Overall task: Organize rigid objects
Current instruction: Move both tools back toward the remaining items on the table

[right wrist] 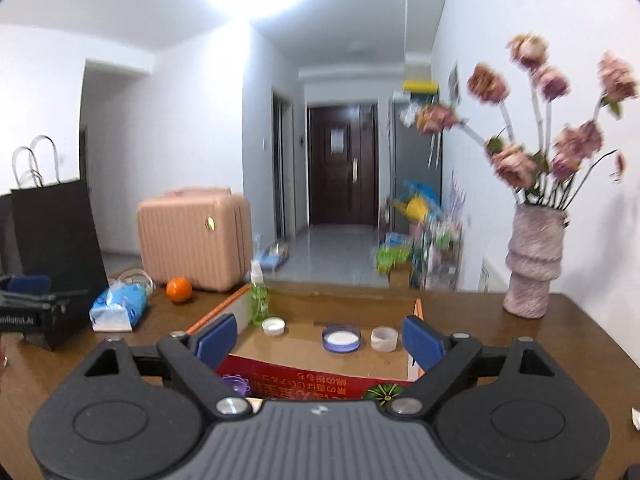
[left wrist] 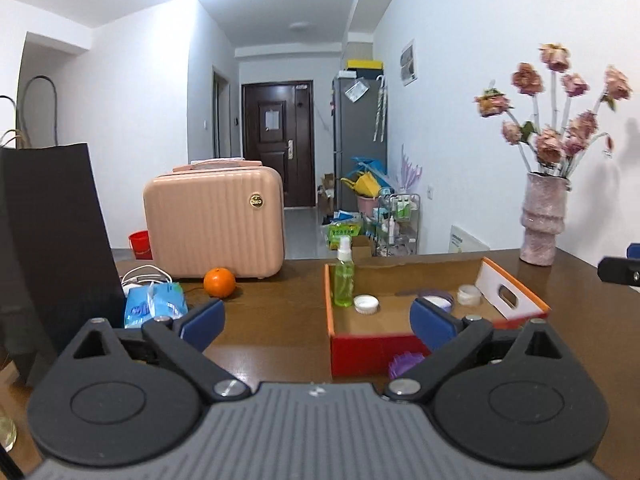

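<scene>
A red and orange cardboard box (left wrist: 362, 348) (right wrist: 320, 380) stands open on the brown table. Inside it are a green spray bottle (left wrist: 344, 280) (right wrist: 259, 300), a white cap (left wrist: 366, 304) (right wrist: 273, 326), a purple round jar (right wrist: 341, 339) (left wrist: 440, 299) and a small clear jar (left wrist: 469, 294) (right wrist: 384, 339). A purple ridged object (left wrist: 406, 364) (right wrist: 237, 385) lies in front of the box. My left gripper (left wrist: 318, 322) is open and empty before the box. My right gripper (right wrist: 320, 340) is open and empty above the box's near wall.
A pink case (left wrist: 214, 220), an orange (left wrist: 219, 283), a blue tissue pack (left wrist: 154, 308) and white cable lie at the left. A black paper bag (left wrist: 52, 248) stands far left. A pink vase with flowers (left wrist: 542, 220) stands at the right back.
</scene>
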`<state>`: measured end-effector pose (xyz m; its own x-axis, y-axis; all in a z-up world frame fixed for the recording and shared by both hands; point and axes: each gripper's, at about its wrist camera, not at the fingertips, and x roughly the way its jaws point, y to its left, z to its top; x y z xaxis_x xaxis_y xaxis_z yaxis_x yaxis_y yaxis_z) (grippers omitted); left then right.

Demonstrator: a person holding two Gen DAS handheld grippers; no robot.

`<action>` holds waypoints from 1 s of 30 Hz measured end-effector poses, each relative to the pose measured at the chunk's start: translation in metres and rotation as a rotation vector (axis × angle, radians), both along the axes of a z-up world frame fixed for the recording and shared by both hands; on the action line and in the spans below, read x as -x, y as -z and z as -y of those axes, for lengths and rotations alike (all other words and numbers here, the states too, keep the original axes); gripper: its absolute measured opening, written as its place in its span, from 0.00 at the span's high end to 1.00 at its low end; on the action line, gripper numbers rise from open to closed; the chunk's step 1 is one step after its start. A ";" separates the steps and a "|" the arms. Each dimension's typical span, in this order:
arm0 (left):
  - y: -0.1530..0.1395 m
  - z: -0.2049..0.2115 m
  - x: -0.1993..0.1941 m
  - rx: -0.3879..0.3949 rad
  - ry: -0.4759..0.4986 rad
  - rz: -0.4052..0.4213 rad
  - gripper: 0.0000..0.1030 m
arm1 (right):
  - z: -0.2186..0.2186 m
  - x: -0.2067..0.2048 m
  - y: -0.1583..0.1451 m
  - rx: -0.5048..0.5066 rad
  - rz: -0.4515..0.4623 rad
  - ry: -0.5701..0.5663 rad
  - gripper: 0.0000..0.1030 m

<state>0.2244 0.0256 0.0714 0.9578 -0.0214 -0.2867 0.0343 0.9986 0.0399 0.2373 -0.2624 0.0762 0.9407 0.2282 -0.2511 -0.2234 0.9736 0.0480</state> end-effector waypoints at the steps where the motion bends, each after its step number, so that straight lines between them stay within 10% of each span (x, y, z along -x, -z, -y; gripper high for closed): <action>1: 0.004 0.002 0.013 -0.008 0.007 0.009 0.01 | 0.000 0.013 0.004 -0.005 0.018 0.004 0.08; 12: 0.051 -0.005 0.131 -0.009 0.030 0.037 0.00 | -0.008 0.146 0.063 -0.108 0.047 0.086 0.01; 30: 0.071 0.019 0.099 -0.016 0.108 -0.076 0.00 | -0.009 0.151 0.090 -0.091 -0.070 0.083 0.06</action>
<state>0.1250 0.0064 0.0007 0.9256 -0.1185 -0.3594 0.1456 0.9881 0.0491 0.0863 -0.2538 -0.0141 0.9381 0.1753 -0.2988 -0.1352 0.9794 0.1500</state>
